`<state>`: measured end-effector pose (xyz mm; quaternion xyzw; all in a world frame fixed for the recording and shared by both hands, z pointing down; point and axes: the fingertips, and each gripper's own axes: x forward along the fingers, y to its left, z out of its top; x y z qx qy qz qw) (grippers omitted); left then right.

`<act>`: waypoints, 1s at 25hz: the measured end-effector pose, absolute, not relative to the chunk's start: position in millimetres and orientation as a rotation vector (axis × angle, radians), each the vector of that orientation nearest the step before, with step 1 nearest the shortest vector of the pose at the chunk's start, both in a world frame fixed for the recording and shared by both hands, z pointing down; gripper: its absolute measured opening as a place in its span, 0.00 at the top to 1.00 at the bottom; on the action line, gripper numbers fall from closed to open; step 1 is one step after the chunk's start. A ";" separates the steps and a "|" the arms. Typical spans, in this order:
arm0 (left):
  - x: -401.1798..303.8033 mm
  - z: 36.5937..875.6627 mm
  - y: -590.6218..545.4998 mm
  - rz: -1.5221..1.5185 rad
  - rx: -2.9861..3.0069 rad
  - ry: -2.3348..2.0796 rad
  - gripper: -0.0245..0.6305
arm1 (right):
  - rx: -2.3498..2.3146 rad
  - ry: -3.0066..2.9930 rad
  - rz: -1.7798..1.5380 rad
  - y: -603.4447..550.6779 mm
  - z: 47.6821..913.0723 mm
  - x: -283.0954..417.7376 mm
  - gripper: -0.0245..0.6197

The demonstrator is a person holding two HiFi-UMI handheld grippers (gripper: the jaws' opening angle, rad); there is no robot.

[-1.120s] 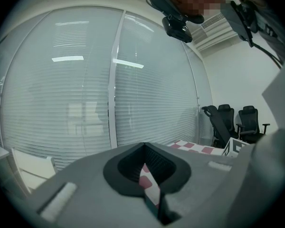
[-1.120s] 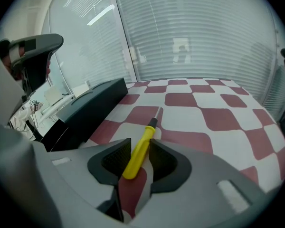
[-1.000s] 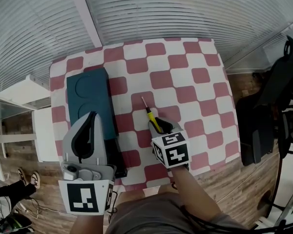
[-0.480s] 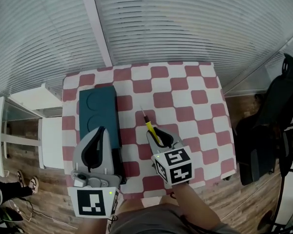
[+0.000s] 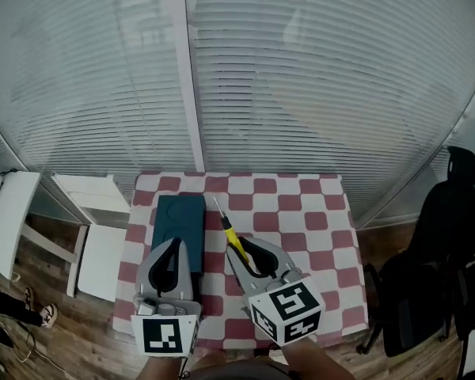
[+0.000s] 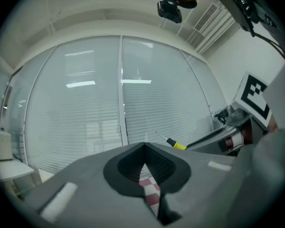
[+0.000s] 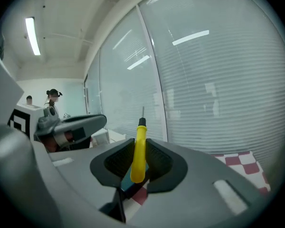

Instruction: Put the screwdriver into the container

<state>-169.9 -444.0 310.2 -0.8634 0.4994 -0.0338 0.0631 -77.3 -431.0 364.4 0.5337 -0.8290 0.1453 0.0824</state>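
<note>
Head view: a table [image 5: 317,222] under a red-and-white checked cloth stands before closed blinds. A dark teal container [image 5: 180,220] lies on its left part. The right gripper [image 5: 244,248] holds the screwdriver [image 5: 230,232] just right of the container's right edge, raised off the cloth. The tool has a yellow handle and a thin metal shaft that points far and slightly left. The left gripper [image 5: 175,245] hovers over the container's near end.

Left gripper view: its jaws meet with nothing between them, and checked cloth shows through the slit below. The screwdriver shows to the right.

Right gripper view: the jaws are clamped on the yellow handle. A black collar and the bare shaft stick out beyond them. Teal shows below.
</note>
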 end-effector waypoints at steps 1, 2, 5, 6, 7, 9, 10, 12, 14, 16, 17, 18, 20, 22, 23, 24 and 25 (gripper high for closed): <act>-170.0 303.9 -441.8 -0.083 -2.584 1.517 0.96 | 1.583 -2.508 0.408 -429.3 352.5 -78.6 0.81; -170.5 298.9 -439.3 -0.073 -2.559 1.526 0.96 | 1.570 -2.538 0.383 -427.1 341.4 -79.9 0.81; -173.5 291.6 -429.5 -0.076 -2.501 1.564 0.96 | 1.529 -2.607 0.313 -416.6 314.7 -83.5 0.81; -174.4 290.2 -424.9 -0.076 -2.490 1.580 0.96 | 1.513 -2.625 0.294 -412.6 308.0 -84.1 0.81; -174.7 288.8 -419.7 -0.075 -2.480 1.596 0.96 | 1.496 -2.643 0.279 -408.7 302.5 -84.3 0.81; -173.3 286.2 -407.7 -0.072 -2.458 1.631 0.96 | 1.455 -2.670 0.258 -401.6 296.1 -83.7 0.81; -172.3 285.5 -401.5 -0.071 -2.448 1.651 0.96 | 1.432 -2.678 0.251 -398.3 295.3 -83.4 0.81; -172.0 286.2 -390.3 -0.076 -2.429 1.698 0.96 | 1.382 -2.689 0.249 -392.1 298.0 -83.9 0.81; -174.6 289.5 -379.8 -0.093 -2.406 1.749 0.96 | 1.326 -2.700 0.262 -385.2 304.6 -86.3 0.81; -179.1 294.1 -369.4 -0.116 -2.377 1.796 0.96 | 1.269 -2.715 0.276 -377.7 312.4 -91.3 0.81; -181.3 296.3 -365.1 -0.124 -2.364 1.815 0.96 | 1.244 -2.723 0.281 -374.6 316.0 -94.2 0.81; -183.2 298.2 -361.7 -0.131 -2.353 1.830 0.96 | 1.224 -2.730 0.284 -372.5 319.2 -96.9 0.81; -186.0 299.7 -357.5 -0.148 -2.336 1.844 0.96 | 1.194 -2.741 0.292 -370.5 323.3 -101.8 0.81; -188.2 298.4 -355.9 -0.161 -2.323 1.848 0.96 | 1.179 -2.750 0.294 -370.1 324.2 -105.2 0.81; -189.3 297.3 -356.0 -0.162 -2.319 1.849 0.96 | 1.176 -2.753 0.292 -370.3 324.1 -106.4 0.81; -190.5 296.2 -356.7 -0.160 -2.317 1.847 0.96 | 1.176 -2.754 0.291 -370.7 324.3 -107.6 0.81; -192.0 295.3 -357.7 -0.157 -2.316 1.843 0.96 | 1.177 -2.752 0.290 -371.4 324.9 -109.0 0.81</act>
